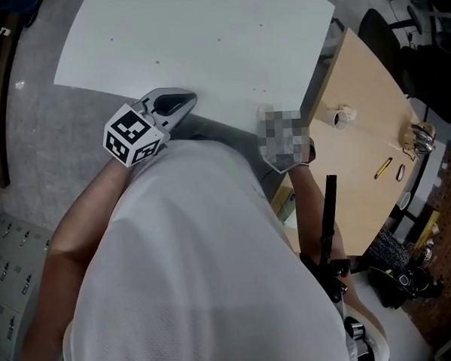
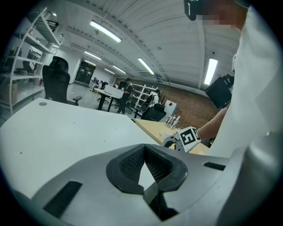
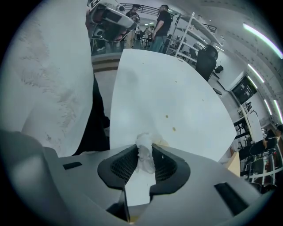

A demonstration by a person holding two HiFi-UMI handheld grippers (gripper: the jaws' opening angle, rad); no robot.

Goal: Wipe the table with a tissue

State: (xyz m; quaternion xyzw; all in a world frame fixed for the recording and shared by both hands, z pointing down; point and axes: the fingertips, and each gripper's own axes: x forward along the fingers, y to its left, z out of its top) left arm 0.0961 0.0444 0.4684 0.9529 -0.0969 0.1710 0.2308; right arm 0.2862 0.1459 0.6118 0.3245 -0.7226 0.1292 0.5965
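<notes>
**A:** Head view, left side: how did the left gripper (image 1: 178, 104) stand?

**B:** At the near edge of the white worktop (image 1: 203, 41). Its jaws were pressed together with nothing between them, and only bare worktop lay ahead of the tips.

**A:** And the right gripper (image 3: 145, 155)?

**B:** Its jaws pinched a crumpled white tissue (image 3: 143, 143), which stuck out just past the tips. Beyond them, small brown specks (image 3: 174, 129) dotted the worktop.

**A:** Further right?

**B:** A wooden table (image 1: 360, 161) carried a small white roll (image 1: 341, 117), well apart from both pairs of jaws.
</notes>
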